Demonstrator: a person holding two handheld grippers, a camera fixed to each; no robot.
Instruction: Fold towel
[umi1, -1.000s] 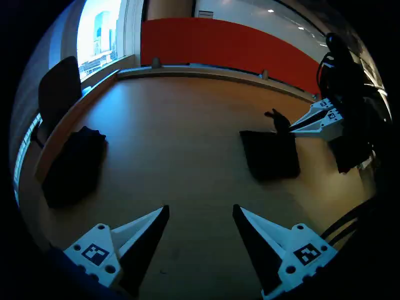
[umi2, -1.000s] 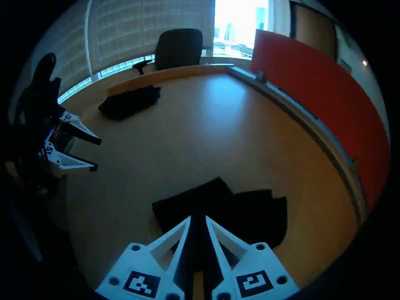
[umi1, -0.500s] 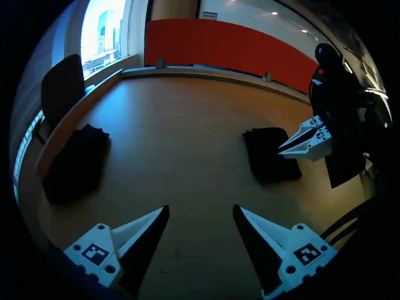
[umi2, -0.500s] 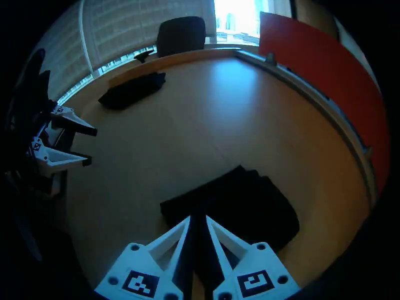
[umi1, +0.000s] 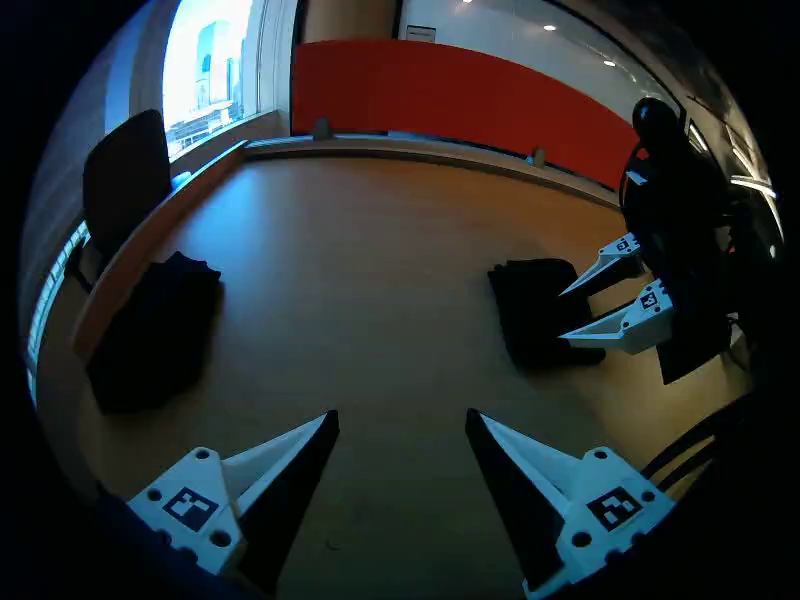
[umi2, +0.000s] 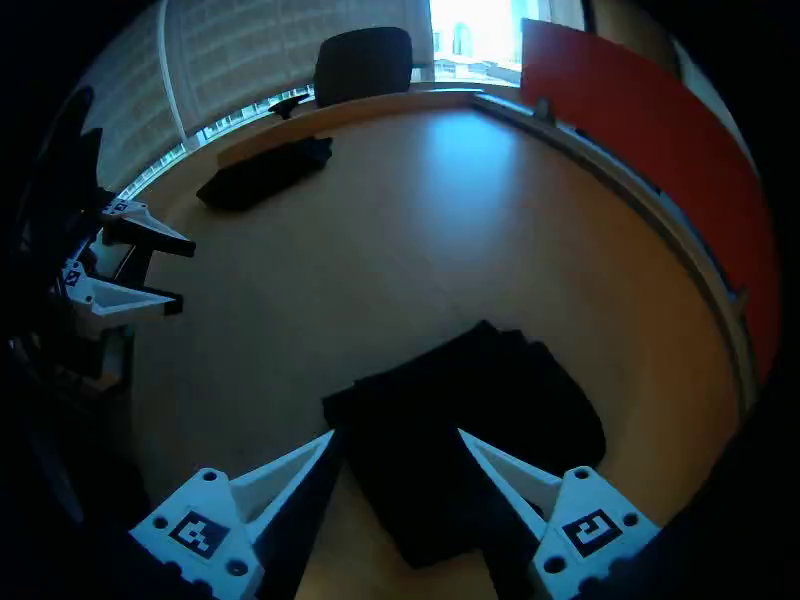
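A dark folded towel (umi2: 470, 420) lies flat on the wooden table, just ahead of my right gripper (umi2: 398, 448), which stands open with its fingers spread over the towel's near edge. In the left gripper view the same towel (umi1: 535, 305) rests at the right, with the right gripper (umi1: 568, 315) open over it and a dark-sleeved person (umi1: 680, 190) holding it. My left gripper (umi1: 400, 422) is open over bare wood, well away from the towel. In the right gripper view the left gripper (umi2: 180, 270) hovers at the far left.
A second dark cloth pile (umi1: 150, 330) lies near the table's left edge, also seen far off as a dark cloth pile (umi2: 265, 172). A black office chair (umi2: 360, 62) stands behind the table by the window. A red partition (umi1: 460, 90) runs along the far edge.
My right gripper has let go of the towel and opened wide; the towel now lies folded flat. The left gripper has stayed still and open.
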